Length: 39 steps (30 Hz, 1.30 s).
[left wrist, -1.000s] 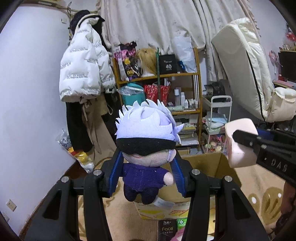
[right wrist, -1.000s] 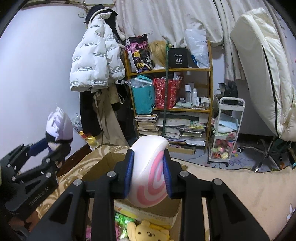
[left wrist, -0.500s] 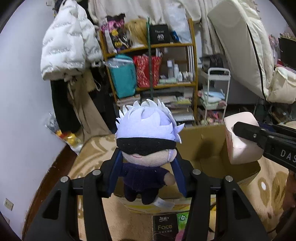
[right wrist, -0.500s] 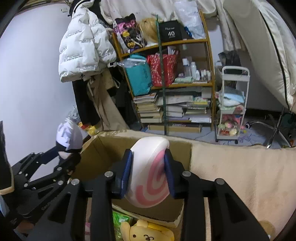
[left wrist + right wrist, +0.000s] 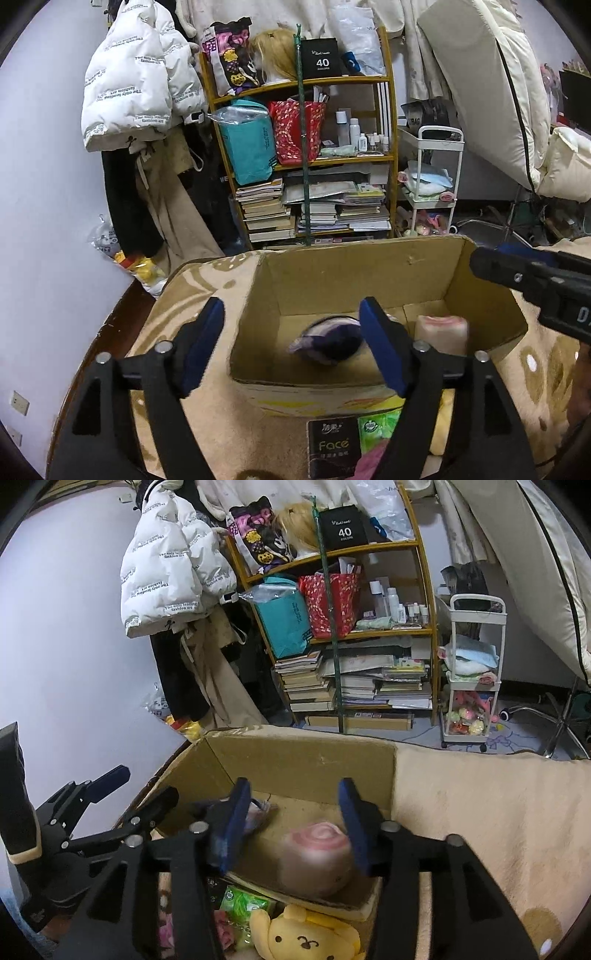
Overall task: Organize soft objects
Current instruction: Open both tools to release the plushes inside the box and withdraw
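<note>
Two soft toys lay inside the cardboard box (image 5: 369, 280): a blurred purple doll (image 5: 327, 341) toward its left side and a pink-swirl plush (image 5: 317, 860) toward its right. Both tools stood over the box with their jaws apart and nothing between them, the left tool (image 5: 291, 347) above the doll and the right tool (image 5: 293, 823) above the pink plush. That part of the job looked done. Outside the box, against its near wall, a yellow dog plush (image 5: 306, 936) lay on the blanket (image 5: 491, 812), beside a green packet (image 5: 242, 904) and a black tissue pack (image 5: 333, 445). The yellow plush seemed to be the likeliest piece left to put away.
</note>
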### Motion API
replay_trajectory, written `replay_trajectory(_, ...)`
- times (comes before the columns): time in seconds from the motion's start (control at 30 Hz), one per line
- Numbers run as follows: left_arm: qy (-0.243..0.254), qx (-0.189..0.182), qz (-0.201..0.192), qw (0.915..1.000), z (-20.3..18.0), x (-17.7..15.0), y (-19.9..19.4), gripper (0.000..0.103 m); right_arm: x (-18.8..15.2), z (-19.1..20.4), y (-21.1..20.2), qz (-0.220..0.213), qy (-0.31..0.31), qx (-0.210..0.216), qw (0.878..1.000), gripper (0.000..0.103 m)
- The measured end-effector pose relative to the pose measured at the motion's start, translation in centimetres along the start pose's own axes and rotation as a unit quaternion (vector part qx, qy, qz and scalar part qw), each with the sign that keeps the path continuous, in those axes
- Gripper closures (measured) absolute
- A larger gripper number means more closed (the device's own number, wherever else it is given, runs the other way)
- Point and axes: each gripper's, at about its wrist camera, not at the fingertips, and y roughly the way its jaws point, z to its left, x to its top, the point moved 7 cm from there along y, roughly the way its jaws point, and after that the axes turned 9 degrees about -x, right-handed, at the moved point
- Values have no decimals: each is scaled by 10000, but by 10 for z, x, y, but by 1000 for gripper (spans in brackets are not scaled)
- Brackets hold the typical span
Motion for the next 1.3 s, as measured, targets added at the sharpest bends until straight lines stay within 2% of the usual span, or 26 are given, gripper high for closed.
replay_trajectory(0.07,-17,5,23,10000,2,-1,-3,21,0,0,-4,-11,21,-3,10000,46)
replay_trajectory(0.2,-64,71,60,9999,6,-3,-12,18,-2,-1,-13,-19,25,-26,10000,34)
replay_trajectory(0.33,-66,221,8,9997,11,-5,-27,11,-5,0,-24,-24,18,-59,10000,31)
replay_trajectory(0.6,-118,182,-29,9998,11,-16,-64,8,-11,1,-57,-89,92,-96,9999,5)
replay_trajectory(0.77,-146,139,36,9998,7,-30,-87,7,-22,2,-77,-63,47,-157,9998,0)
replay_trajectory(1.3,-287,250,206,9991,8,-67,-140,6,-63,18,-123,53,-209,-222,9995,0)
